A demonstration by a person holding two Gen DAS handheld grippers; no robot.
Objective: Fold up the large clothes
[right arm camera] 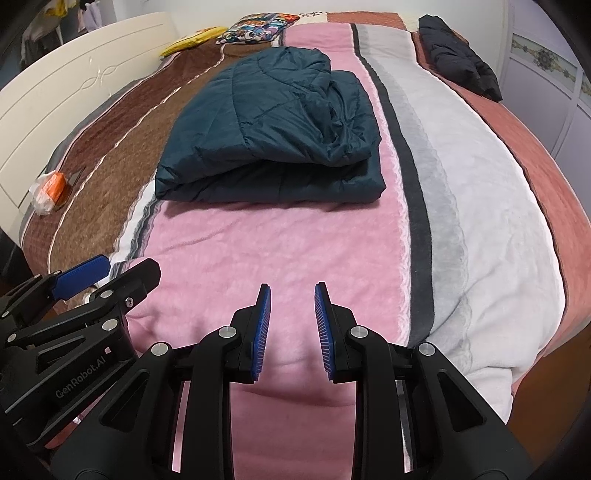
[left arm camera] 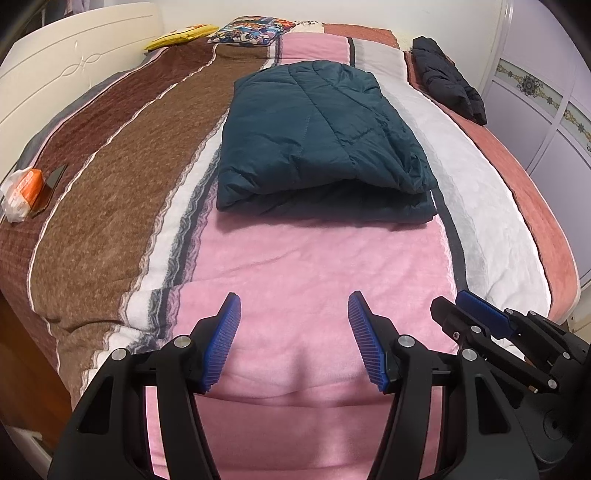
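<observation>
A dark teal quilted jacket [left arm camera: 317, 136] lies folded into a thick rectangle on the pink stripe of the bed; it also shows in the right wrist view [right arm camera: 269, 140]. My left gripper [left arm camera: 293, 306] is open and empty, held above the pink blanket well short of the jacket. My right gripper [right arm camera: 291, 295] is open and empty, also short of the jacket. The right gripper shows at the lower right of the left wrist view [left arm camera: 476, 314]. The left gripper shows at the lower left of the right wrist view [right arm camera: 107, 273].
A striped blanket [left arm camera: 110, 192] covers the bed. A black jacket [left arm camera: 447, 81] lies at the far right edge. An orange-and-white packet [left arm camera: 22, 192] and a dark phone [left arm camera: 55, 177] lie at the left. Pillows [left arm camera: 251, 31] are at the far end. A white headboard [left arm camera: 55, 74] runs along the left.
</observation>
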